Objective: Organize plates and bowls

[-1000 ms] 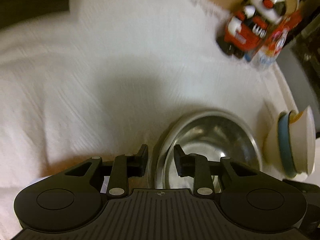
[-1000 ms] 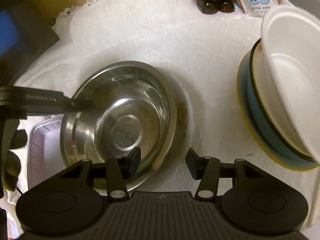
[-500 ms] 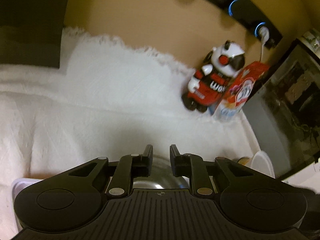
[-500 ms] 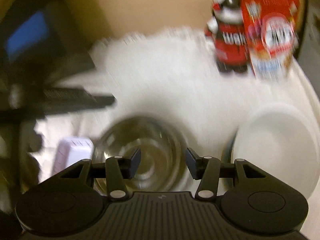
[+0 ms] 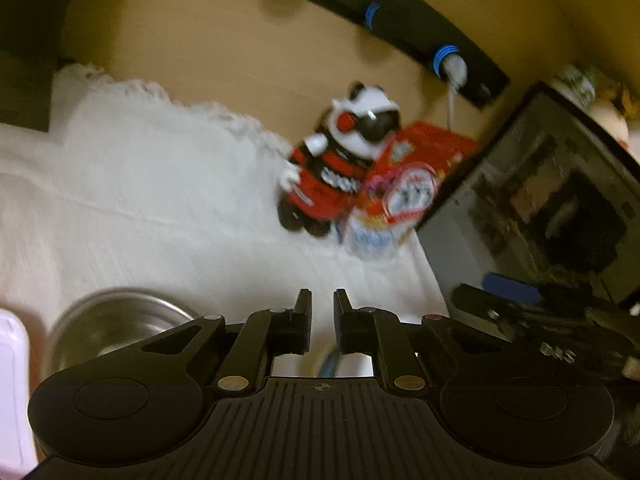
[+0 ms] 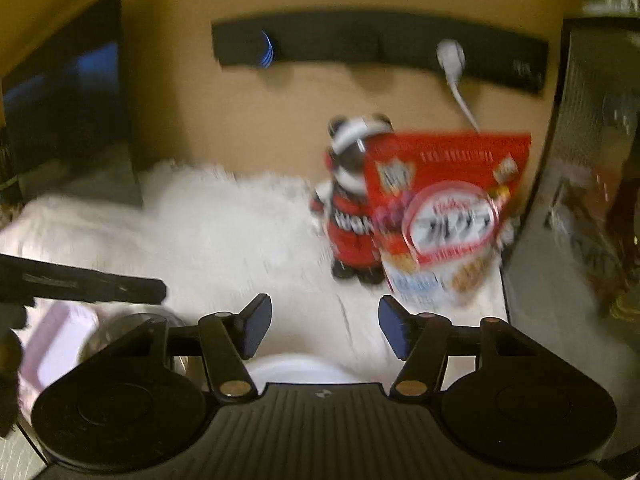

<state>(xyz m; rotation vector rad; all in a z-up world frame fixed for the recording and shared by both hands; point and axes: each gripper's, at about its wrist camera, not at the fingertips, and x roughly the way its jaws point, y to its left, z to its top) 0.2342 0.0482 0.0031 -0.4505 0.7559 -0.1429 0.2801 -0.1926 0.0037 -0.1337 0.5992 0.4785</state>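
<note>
A home: white tablecloth [image 6: 224, 232], panda toy [image 6: 354, 208], cereal box [image 6: 448, 216].

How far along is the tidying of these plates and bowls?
Little looks settled. The steel bowl sits loose on the white cloth, apart from a white dish just below the right tool. Nothing is in hand: the left tool is nearly closed on air, the right one open. Stacking remains.

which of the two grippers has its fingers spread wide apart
The right gripper: a wide gap separates its fingers, with cloth and the white bowl showing below. The left gripper has only a narrow slot between its fingers, holding nothing.
</note>
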